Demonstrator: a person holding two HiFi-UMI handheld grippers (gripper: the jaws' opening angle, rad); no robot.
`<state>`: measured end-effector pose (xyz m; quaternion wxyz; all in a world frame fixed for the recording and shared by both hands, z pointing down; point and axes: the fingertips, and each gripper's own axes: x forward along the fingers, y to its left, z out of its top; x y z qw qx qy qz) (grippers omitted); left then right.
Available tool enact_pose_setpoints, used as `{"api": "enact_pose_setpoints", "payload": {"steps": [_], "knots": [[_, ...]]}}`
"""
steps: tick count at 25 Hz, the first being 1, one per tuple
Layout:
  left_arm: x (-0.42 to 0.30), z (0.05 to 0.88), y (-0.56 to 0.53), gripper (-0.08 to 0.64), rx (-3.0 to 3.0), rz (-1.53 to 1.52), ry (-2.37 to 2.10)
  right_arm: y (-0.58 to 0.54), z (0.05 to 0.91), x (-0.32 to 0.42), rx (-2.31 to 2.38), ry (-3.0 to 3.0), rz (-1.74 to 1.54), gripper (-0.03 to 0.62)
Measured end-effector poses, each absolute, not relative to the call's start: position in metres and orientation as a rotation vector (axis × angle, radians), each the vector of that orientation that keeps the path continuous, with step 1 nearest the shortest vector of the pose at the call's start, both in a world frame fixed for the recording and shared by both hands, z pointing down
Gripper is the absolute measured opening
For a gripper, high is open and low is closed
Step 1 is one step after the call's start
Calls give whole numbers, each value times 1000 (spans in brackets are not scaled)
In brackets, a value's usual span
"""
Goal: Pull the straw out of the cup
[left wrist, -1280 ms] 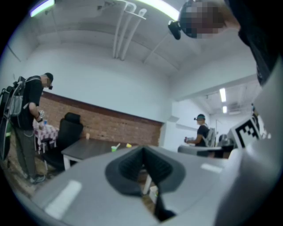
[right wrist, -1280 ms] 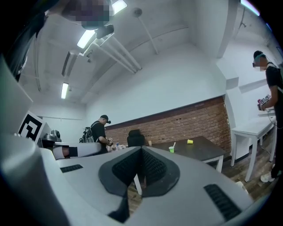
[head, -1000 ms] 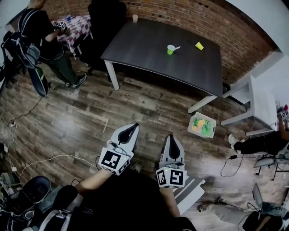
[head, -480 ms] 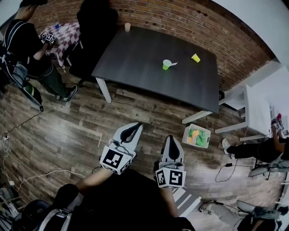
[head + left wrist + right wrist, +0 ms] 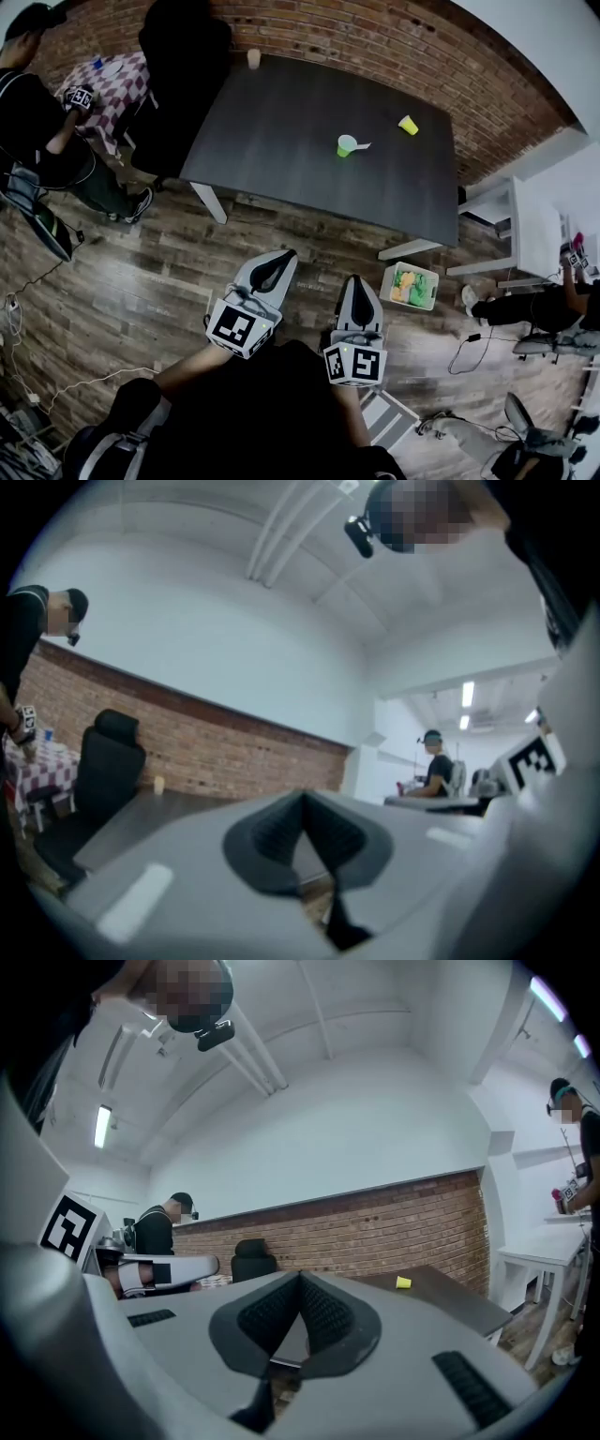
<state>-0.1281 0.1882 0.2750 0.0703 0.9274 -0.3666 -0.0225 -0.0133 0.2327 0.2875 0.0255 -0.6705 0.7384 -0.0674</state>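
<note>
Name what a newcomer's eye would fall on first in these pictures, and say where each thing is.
The big dark table fills the upper middle of the head view. Toward its right end it carries a green cup with a straw and a yellow cup. Low in that view, the left claw and right claw point toward it from over the wooden floor, both shut and empty.

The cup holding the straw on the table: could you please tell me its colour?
The cup is bright green, clearest in the head view.
</note>
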Motion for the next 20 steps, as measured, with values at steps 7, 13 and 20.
{"api": "enact_pose_setpoints", "payload": {"steps": [7,13,20], "knots": [[-113,280,153,3,2772,-76,-1065,191,287,-5,-2091,2298,-217,2],[-81,291,112,3,2773,-57,-1086,146,297,23,-2059,2323,-218,2],[-42,291,52,3,2767,-42,-1139,83,305,57,-1994,2387,-240,2]]}}
